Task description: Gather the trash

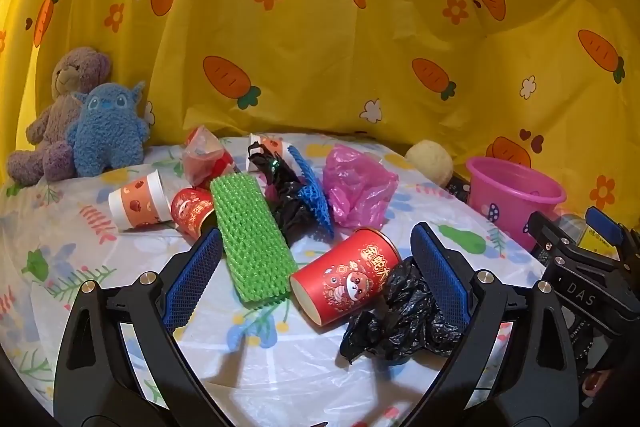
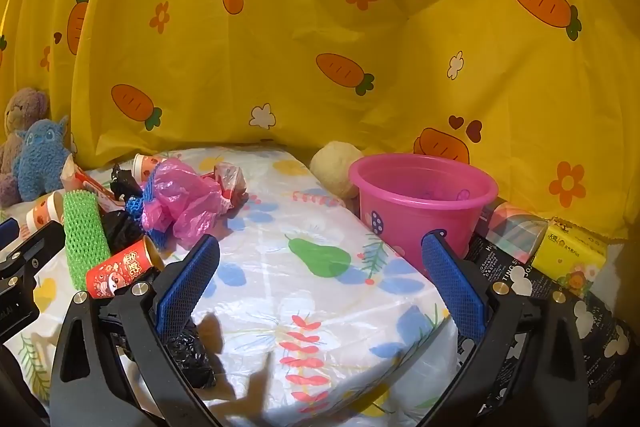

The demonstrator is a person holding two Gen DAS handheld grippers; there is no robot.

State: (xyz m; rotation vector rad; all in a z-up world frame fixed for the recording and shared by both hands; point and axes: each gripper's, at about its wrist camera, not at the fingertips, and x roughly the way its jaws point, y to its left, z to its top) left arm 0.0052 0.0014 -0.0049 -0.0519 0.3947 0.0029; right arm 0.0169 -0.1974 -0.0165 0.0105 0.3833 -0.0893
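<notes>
Trash lies on a table with a flowered plastic cover (image 1: 280,367). My left gripper (image 1: 316,267) is open above a red paper cup on its side (image 1: 344,279), a green foam net (image 1: 252,239) and a crumpled black bag (image 1: 400,323). Behind lie a blue net (image 1: 312,191), a pink plastic bag (image 1: 356,187), another black bag (image 1: 288,199) and more cups (image 1: 138,201). A pink bucket (image 2: 420,203) stands at the table's right edge. My right gripper (image 2: 320,271) is open and empty over bare tablecloth (image 2: 320,307), left of the bucket.
Two plush toys (image 1: 80,115) sit at the back left. A cream ball (image 2: 334,167) lies behind the bucket. A yellow tissue pack (image 2: 568,259) and a black printed bag (image 2: 540,307) are at the right. A yellow carrot curtain (image 1: 320,27) closes off the back.
</notes>
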